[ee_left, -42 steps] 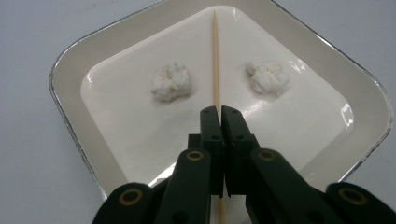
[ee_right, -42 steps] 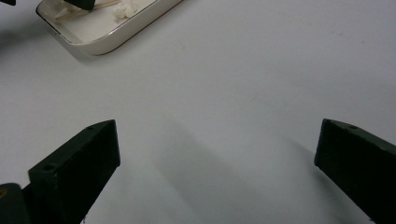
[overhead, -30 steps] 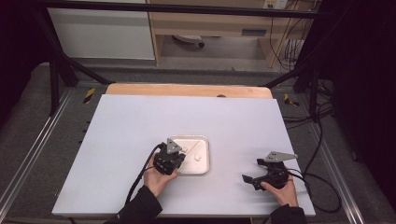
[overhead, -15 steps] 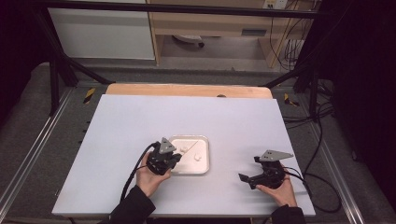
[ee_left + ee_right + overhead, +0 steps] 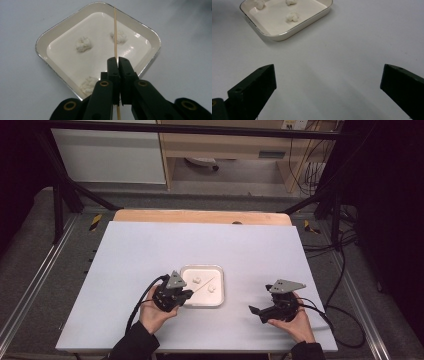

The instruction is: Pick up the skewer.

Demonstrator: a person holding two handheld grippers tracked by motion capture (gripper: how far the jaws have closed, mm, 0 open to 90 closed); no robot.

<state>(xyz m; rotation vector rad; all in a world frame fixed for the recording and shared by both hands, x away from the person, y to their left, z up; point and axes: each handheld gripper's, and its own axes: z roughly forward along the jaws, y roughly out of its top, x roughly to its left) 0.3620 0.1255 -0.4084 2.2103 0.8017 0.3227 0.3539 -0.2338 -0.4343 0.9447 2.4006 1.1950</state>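
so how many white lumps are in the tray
3 in the tray: one lump mid-tray, one behind the skewer, one beside the left tool. None seem hidden.

My left hand (image 5: 154,312) comes in from the near edge, dark sleeve at the wrist, wrapped around the black two-jaw left gripper (image 5: 185,294) with its grey three-cornered plate on top. Its jaws are pressed together, pinching a thin pale wooden skewer (image 5: 115,37) that runs straight out ahead between them. My right hand (image 5: 294,321) cradles the black two-jaw right gripper (image 5: 254,311) from below, well apart from the left, its jaws spread wide and holding nothing.
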